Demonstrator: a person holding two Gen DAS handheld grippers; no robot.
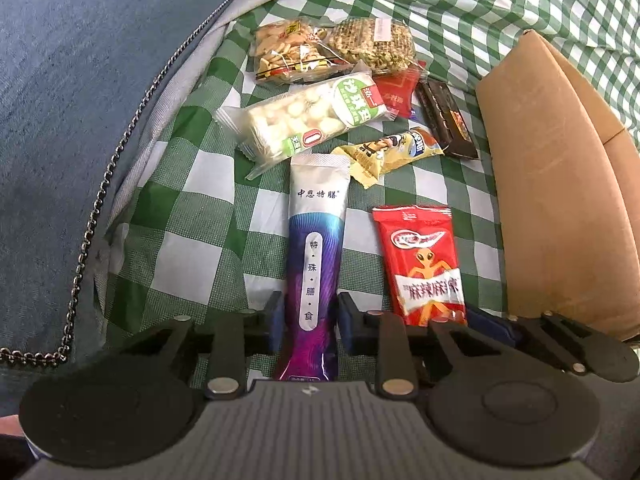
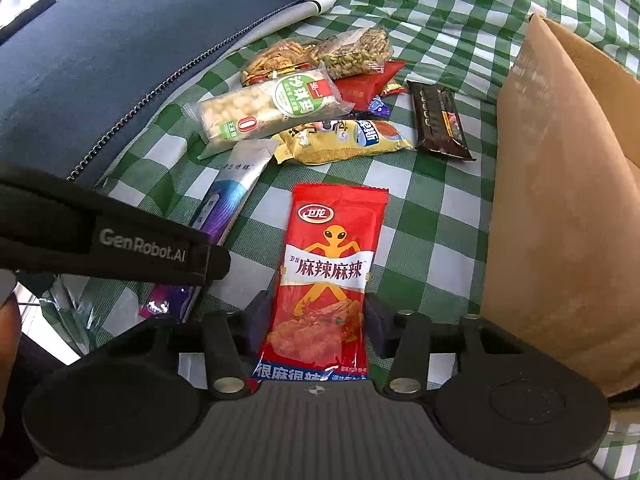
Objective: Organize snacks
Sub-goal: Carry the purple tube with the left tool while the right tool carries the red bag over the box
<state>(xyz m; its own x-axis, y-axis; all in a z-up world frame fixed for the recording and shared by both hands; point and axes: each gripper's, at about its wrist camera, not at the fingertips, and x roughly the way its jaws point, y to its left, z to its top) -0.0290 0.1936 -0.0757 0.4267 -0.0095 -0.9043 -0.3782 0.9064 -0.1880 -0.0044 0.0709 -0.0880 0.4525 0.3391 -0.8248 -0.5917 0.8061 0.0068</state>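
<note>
My left gripper is shut on a white and purple stick pack, pads against both its sides, on the green checked cloth. My right gripper is shut on a red spicy snack pack, pads at both edges. The red pack also shows in the left wrist view, and the purple pack in the right wrist view. The left gripper's black body crosses the right wrist view at left. A cardboard box stands at the right; it also shows in the right wrist view.
Beyond lie a white puffed-snack bar, a yellow pack, a dark chocolate bar, a red sachet and two clear bags of crackers and seed brittle. A blue cushion with a chain borders the left.
</note>
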